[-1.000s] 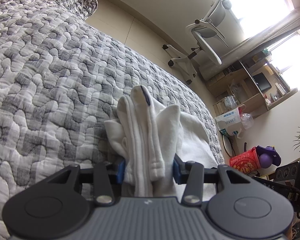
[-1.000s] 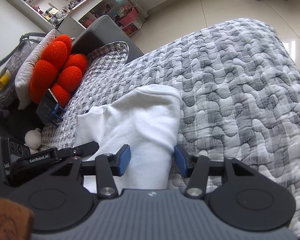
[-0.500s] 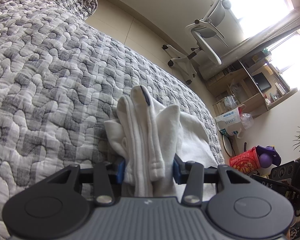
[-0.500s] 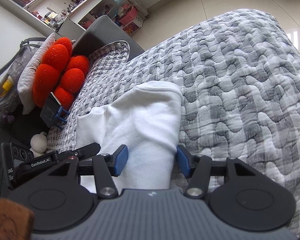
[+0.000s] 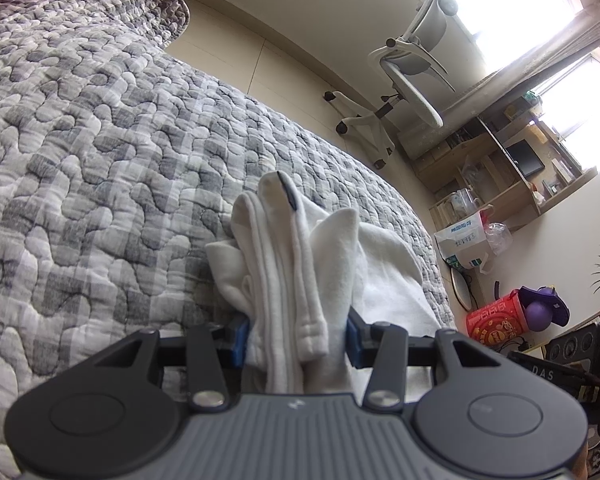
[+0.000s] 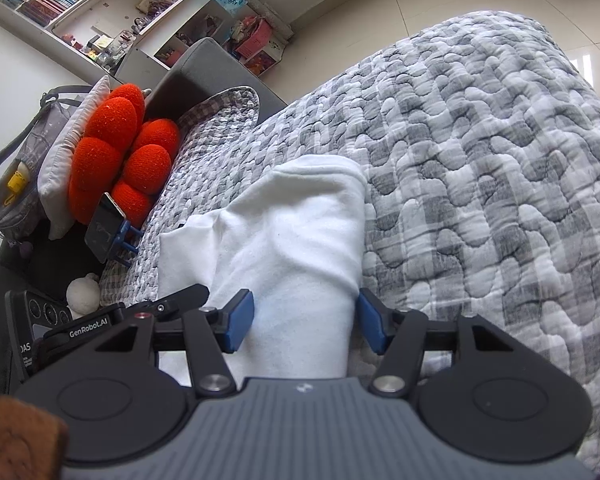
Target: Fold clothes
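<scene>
Clearly, both grippers have the same white garment point(image 6: 300, 232) between their blue pads, and it lies on the quilt point(image 6: 480, 152) of the bed. The left gripper point(image 5: 296, 340) is clamped on a thick bunch of layers, hems and a rib edge standing side by side. The right gripper point(image 6: 304, 320) has its pads on both sides of a smooth rolled part; they are near the cloth, but I cannot tell if they really press it.

I judge that a fold is in hand, with the garment already gathered in several layers. One moment does not settle whether the bundle is being lifted for a further fold or laid down as a finished one. In both cases the two grippers should move together, so that the layers do not slip or open.

Some writing can be read. "GenRobot.AI" stands on the dark device point(image 6: 88, 322) at the left of the right wrist view, and "DAS" on the device point(image 5: 556, 372) at the right of the left wrist view. The white bag point(image 5: 464, 240) on the floor has print that is too small to read.
</scene>
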Demonstrator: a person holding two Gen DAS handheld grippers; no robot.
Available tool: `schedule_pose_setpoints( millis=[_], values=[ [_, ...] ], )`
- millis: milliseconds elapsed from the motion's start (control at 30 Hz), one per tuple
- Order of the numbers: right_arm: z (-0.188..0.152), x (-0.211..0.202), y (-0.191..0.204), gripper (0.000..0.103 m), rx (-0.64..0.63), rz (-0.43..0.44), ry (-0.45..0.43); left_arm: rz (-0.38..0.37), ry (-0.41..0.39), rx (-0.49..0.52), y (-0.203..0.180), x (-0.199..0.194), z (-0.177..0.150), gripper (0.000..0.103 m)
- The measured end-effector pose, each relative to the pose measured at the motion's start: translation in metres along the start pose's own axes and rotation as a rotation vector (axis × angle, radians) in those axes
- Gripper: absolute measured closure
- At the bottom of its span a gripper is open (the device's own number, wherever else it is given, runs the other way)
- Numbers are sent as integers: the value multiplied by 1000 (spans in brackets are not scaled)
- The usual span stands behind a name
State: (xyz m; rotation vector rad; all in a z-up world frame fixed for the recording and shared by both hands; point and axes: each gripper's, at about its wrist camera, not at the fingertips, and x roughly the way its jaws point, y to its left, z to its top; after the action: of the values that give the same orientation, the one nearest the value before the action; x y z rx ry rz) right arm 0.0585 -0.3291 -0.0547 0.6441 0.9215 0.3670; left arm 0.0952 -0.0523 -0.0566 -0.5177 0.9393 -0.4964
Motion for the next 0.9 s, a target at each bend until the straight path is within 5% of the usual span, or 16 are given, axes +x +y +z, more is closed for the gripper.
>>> schedule_pose_setpoints(
  millis=[900],
  values=[
    [-6,7,15,42,-89,-72,-38,29,-28,64,-12,3,-4,53]
  ],
)
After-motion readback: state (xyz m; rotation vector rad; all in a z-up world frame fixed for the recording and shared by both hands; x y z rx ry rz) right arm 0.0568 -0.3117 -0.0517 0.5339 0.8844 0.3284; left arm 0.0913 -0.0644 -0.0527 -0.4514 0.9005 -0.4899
